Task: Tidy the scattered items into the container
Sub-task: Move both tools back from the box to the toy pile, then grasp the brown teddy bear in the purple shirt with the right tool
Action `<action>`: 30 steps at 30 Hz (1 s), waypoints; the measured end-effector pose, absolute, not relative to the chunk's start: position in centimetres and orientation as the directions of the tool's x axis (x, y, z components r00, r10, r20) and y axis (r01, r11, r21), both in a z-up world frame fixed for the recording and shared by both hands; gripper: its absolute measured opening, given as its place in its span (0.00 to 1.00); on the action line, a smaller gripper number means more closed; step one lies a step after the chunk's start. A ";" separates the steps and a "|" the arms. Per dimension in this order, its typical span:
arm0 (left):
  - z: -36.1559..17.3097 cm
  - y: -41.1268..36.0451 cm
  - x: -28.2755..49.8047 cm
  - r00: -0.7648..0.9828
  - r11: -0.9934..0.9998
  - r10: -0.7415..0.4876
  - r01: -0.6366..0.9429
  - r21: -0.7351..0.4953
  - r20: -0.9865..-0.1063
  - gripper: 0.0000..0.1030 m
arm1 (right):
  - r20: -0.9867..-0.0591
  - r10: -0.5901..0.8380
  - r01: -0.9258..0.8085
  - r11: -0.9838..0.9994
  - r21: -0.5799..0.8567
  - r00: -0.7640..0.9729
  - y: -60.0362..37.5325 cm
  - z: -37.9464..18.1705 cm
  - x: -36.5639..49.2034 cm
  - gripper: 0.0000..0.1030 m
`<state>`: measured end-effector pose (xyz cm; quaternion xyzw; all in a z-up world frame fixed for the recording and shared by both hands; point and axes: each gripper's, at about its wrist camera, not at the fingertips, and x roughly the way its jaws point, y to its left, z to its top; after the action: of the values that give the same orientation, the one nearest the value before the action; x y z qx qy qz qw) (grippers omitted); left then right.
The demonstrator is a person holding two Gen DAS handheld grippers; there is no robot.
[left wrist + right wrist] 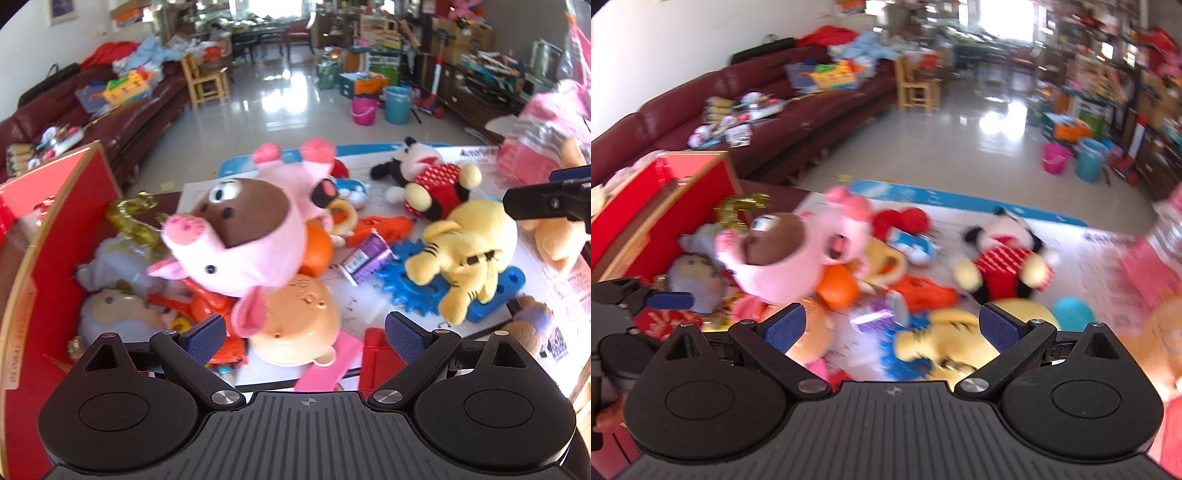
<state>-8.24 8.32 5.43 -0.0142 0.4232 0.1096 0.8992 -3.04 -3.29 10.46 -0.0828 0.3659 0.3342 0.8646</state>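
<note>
Lying at the mouth of the red box [55, 236], the pink pig plush [236, 236] tilts snout-down, its feet pointing away from the camera and its body partly over the box's contents. Inside the box, beneath and left of the pig, sit a grey doll [110, 314], a gold ribbon [133, 218] and orange plastic pieces. Just right of the pig, on the white mat [554, 280], rest an orange toy pot lid [299, 321], a purple carton [364, 258] and a blue gear toy [406, 277]. A yellow tiger plush [465, 254] lies on the gear toy, well right of the pig; a mouse plush in red [424, 181] lies beyond it.

The left gripper [304, 332] is spread wide, nothing between its blue pads, just in front of the pig. The right gripper [892, 328] is likewise spread and empty, above the tiger plush [945, 347]; its view is blurred. The pig [790, 251] appears there beside the box [665, 206].
</note>
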 end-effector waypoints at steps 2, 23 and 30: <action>4.7 7.5 -7.7 0.616 0.980 0.170 -0.185 0.068 -0.769 0.96 | -0.702 0.481 -0.589 0.801 0.108 0.525 -5.0 9.5 -2.3 0.97; -1.3 -6.0 -4.6 0.599 0.963 -0.019 0.226 0.147 -0.801 0.96 | -0.844 0.330 -0.257 0.937 0.237 0.422 -15.1 -1.8 -1.3 0.90; -3.5 -10.0 -3.3 0.549 0.932 -0.037 0.320 0.169 -0.835 0.96 | -0.854 0.377 -0.203 0.924 0.323 0.358 -16.5 -4.1 -1.3 0.88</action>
<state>-3.28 -10.02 -3.46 0.1529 0.4637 -0.1030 0.8666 -1.30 -16.48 -4.08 0.0809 0.5381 0.1770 0.8201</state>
